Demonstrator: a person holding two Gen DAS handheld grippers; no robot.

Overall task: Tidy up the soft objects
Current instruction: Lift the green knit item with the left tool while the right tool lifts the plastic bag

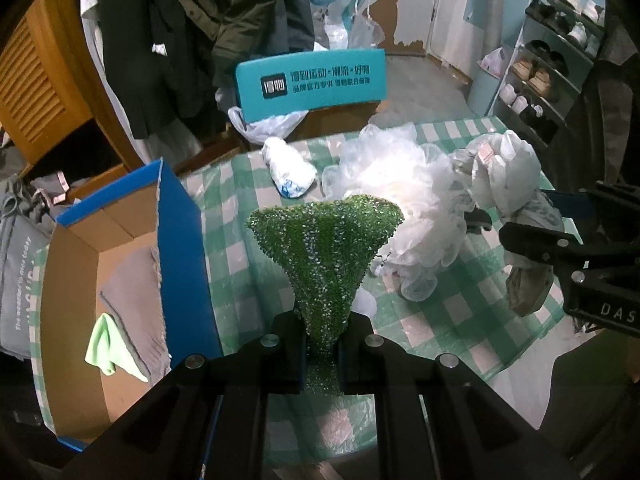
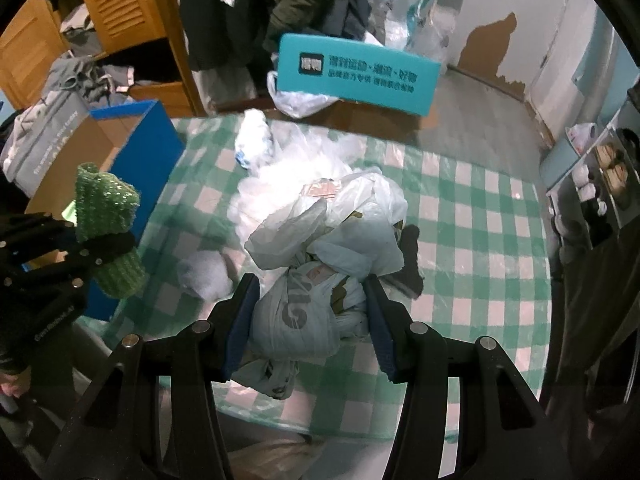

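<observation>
My left gripper [image 1: 322, 336] is shut on a green knobbly sponge cloth [image 1: 326, 252] and holds it above the checked table, right of the blue cardboard box [image 1: 176, 248]. From the right wrist view the same cloth [image 2: 108, 204] sits pinched in the left gripper [image 2: 114, 246] next to the box [image 2: 136, 152]. My right gripper [image 2: 310, 316] is open, its jaws on either side of a bundle of white plastic bags [image 2: 320, 248]; it also shows at the right of the left wrist view [image 1: 532, 240]. A white mesh bath puff [image 1: 404, 208] lies beside the bags.
The box holds a grey cloth [image 1: 132, 308] and a light green cloth [image 1: 106, 344]. A rolled white bag [image 1: 290, 170] lies at the table's far side. A teal chair back [image 1: 312, 84] stands behind the table; a shoe rack [image 1: 560, 60] is at right. A dark item [image 2: 412, 260] lies beside the bags.
</observation>
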